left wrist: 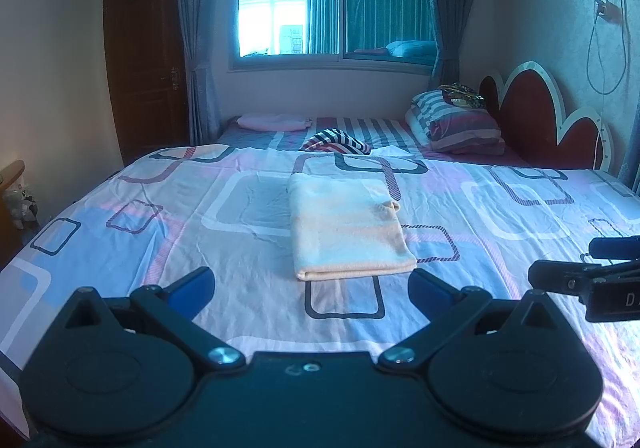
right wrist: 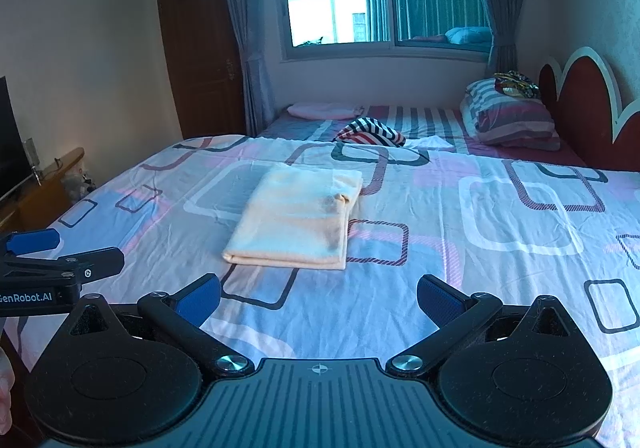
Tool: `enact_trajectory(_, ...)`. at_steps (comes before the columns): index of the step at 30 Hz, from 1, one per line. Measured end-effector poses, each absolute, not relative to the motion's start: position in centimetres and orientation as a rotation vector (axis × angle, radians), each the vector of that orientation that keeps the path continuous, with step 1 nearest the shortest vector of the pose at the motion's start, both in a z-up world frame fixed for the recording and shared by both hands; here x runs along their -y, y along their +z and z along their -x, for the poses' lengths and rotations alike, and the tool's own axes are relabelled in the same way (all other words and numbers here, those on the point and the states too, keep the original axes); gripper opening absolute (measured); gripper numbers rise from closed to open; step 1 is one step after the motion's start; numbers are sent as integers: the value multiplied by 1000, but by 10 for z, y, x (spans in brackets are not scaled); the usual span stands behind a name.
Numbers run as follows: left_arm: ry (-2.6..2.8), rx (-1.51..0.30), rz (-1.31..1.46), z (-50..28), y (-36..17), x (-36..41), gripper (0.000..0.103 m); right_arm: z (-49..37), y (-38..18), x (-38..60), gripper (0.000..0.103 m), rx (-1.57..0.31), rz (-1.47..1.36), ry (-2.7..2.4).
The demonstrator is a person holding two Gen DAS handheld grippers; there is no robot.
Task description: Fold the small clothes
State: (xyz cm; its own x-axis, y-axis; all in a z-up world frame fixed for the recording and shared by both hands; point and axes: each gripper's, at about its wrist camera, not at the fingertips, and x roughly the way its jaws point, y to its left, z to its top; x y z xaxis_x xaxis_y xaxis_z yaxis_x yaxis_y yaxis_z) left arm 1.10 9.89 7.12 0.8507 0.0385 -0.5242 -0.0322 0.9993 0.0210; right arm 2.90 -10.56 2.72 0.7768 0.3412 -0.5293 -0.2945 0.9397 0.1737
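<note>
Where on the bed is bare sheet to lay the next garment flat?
Bare patches flank the folded cloth on the patterned sheet, left and right. Crowded at the far end: striped garment, pink cloth, pillows.

Right claw (left wrist: 592, 268) cut by frame edge; left claw (right wrist: 48, 256) likewise. Item on pillow (left wrist: 462, 94) unidentifiable.
</note>
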Motion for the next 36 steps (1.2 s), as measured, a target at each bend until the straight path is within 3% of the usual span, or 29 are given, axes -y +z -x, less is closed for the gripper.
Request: enact_trajectory(36,48,-533,-15,-8,71,-96,102,-29,29,113,103,-581,-66,361)
